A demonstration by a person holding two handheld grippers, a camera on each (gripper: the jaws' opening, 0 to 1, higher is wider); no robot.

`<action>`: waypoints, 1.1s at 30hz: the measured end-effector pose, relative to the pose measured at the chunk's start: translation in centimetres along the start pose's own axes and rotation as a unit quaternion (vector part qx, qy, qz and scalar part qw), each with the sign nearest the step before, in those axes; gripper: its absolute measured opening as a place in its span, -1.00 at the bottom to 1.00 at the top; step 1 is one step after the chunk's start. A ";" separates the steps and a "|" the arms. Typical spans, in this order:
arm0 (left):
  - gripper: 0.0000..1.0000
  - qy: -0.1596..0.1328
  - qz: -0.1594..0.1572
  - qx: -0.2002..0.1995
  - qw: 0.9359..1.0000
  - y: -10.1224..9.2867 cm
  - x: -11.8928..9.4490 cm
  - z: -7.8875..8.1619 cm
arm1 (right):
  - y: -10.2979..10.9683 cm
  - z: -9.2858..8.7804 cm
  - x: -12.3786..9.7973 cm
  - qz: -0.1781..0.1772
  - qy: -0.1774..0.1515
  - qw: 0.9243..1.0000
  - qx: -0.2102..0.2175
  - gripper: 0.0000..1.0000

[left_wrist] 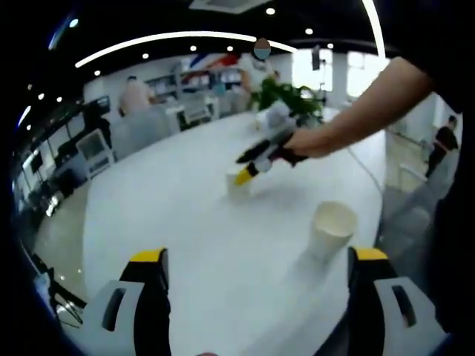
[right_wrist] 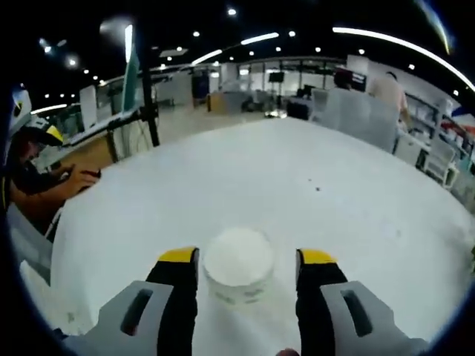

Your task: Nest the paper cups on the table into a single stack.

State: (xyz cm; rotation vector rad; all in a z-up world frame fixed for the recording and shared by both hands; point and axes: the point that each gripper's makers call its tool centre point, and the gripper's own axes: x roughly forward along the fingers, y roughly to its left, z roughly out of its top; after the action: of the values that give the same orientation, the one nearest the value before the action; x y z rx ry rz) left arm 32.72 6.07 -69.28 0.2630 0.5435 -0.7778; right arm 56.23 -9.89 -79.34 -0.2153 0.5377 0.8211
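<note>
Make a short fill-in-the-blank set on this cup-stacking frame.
1. The right gripper has its jaws on either side of a paper ____.
2. The left gripper has ____ between its jaws.
3. The second cup stands on the white ____.

Missing words: cup; nothing; table

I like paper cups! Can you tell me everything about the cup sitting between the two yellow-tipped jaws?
The paper cup is white and looks like plain thin paper, with a round rolled rim. Its mouth faces the camera, and faint marks show on its side. It stands upright on the white table. The right gripper has a yellow-tipped jaw on each side of it, open, with small gaps showing, so nothing seems to squeeze it yet.
</note>
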 end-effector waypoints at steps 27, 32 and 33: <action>0.97 -0.008 -0.008 -0.006 1.000 -1.3 0.1 1.3 | 3.6 3.5 -7.9 0.013 -0.034 0.999 -0.019 -0.29; 0.97 -0.010 -0.012 0.004 1.000 -1.9 0.0 1.7 | 3.7 5.2 -10.7 0.008 -0.067 0.998 -0.002 -0.29; 0.97 -0.010 -0.014 0.002 1.000 -1.9 0.0 1.8 | 3.8 5.3 -11.2 0.008 -0.069 0.998 -0.001 -0.29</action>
State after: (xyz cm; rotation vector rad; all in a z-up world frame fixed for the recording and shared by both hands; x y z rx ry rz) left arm 31.97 3.96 -67.87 0.2526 0.5272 -0.8073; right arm 49.11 -12.39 -68.80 -0.1552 0.4102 0.8448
